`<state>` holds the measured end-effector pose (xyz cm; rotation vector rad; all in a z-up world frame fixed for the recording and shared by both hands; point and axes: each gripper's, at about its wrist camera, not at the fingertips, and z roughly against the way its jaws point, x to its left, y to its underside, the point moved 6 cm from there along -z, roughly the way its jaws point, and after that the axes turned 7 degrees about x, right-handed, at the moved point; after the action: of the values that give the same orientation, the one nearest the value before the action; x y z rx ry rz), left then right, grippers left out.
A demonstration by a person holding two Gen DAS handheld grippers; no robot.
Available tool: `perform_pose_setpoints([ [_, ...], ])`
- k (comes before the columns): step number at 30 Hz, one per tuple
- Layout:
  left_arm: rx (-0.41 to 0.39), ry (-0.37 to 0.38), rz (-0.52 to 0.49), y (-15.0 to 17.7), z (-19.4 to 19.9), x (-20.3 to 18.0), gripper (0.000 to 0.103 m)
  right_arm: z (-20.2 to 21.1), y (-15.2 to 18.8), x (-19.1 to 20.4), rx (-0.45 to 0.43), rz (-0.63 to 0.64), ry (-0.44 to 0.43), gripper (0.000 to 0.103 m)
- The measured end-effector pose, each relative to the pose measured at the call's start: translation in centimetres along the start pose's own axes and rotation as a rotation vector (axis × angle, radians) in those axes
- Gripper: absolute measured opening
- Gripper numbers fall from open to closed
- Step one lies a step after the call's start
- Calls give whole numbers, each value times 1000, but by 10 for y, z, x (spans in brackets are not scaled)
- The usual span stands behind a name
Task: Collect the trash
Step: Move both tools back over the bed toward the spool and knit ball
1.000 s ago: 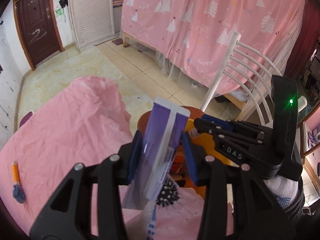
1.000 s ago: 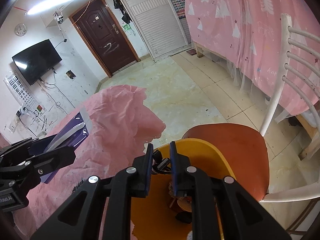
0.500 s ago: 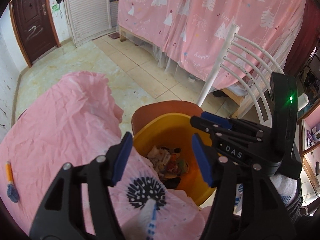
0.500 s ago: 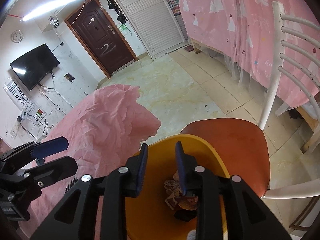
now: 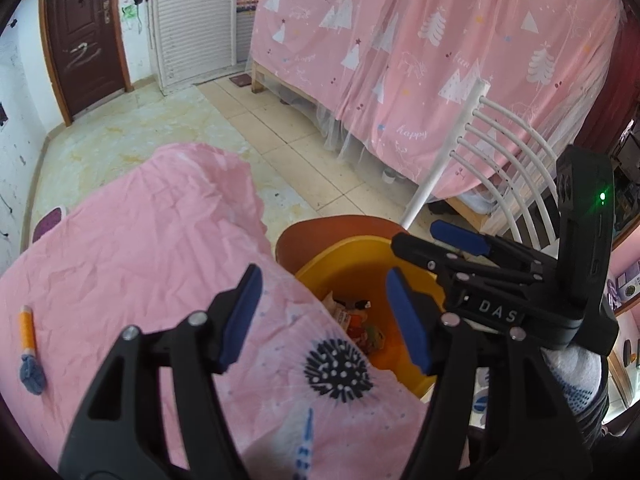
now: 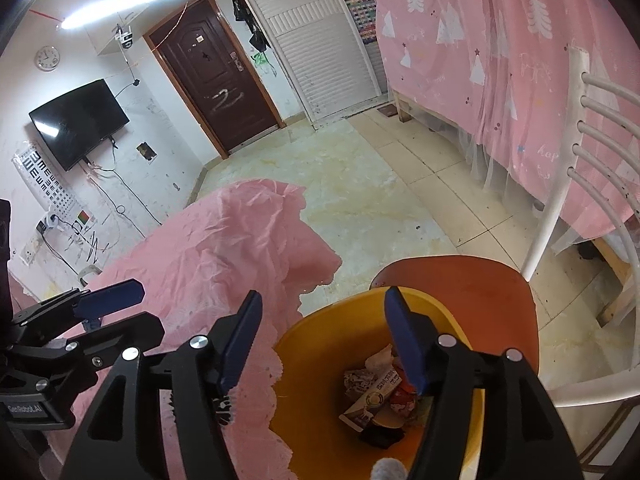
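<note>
Trash [image 6: 376, 394] half-hidden behind right tool [image 6: 322, 330]

from my feed i see a room with white, scuffed walls [image 6: 168, 128] and a dark brown door [image 6: 216, 76] beside a white louvred door [image 6: 320, 48]. a black tv [image 6: 78, 122] hangs on the wall, with a round clock [image 6: 47, 59] above it and an eye chart [image 6: 46, 184] below. a bright tube light [image 6: 120, 4] runs along the ceiling. the floor [image 6: 360, 200] is pale, stained near the door and tiled by the bed. pink curtains with white trees [image 5: 420, 60] drape the bed. a white-backed chair [image 6: 592, 184] with an orange seat stands near the counter under its crumpled pink cloth [image 5: 140, 240].
</note>
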<state>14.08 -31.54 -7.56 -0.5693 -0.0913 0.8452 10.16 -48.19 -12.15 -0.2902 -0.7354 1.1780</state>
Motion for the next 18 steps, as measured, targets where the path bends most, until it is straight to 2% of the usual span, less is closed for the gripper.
perform_pose_setpoints([
  [5,-36,-7,31,3,15,20,65,1,-5,24,-6,37,8,61],
  [10,-71,-33,63,10,34,48,66,-2,-8,53,-1,84,12,63],
  [18,-115,-154,133,20,70,115,69,-10,-15,109,4,171,1,64],
])
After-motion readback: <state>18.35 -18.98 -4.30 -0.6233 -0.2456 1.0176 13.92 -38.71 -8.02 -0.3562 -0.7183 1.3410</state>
